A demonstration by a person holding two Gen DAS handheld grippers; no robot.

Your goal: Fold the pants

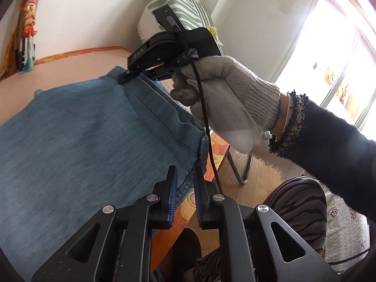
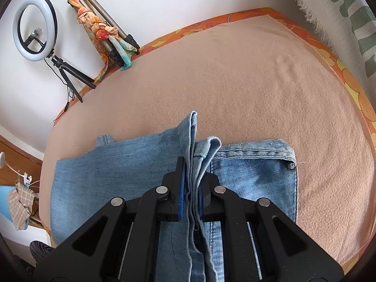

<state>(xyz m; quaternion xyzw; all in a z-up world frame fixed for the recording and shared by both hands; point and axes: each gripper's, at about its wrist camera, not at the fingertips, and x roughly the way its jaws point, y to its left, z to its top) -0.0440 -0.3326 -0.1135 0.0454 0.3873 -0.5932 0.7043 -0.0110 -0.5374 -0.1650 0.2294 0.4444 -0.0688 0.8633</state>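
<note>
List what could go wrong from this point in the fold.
1. The right hand-held gripper pinches a bunched stack of jeans layers; an inner layer could slip out and skew the fold.
2. The left hand-held gripper has only a thin edge of denim between its pads, so it may lose it.

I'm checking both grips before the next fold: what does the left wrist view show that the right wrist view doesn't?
Only the left wrist view: the left tool at the jeans' edge, a gloved hand gripping the right tool, a window.
Only the right wrist view: bunched denim pinched in the right tool, a ring light.
Both: jeans on a pink blanket.
</note>
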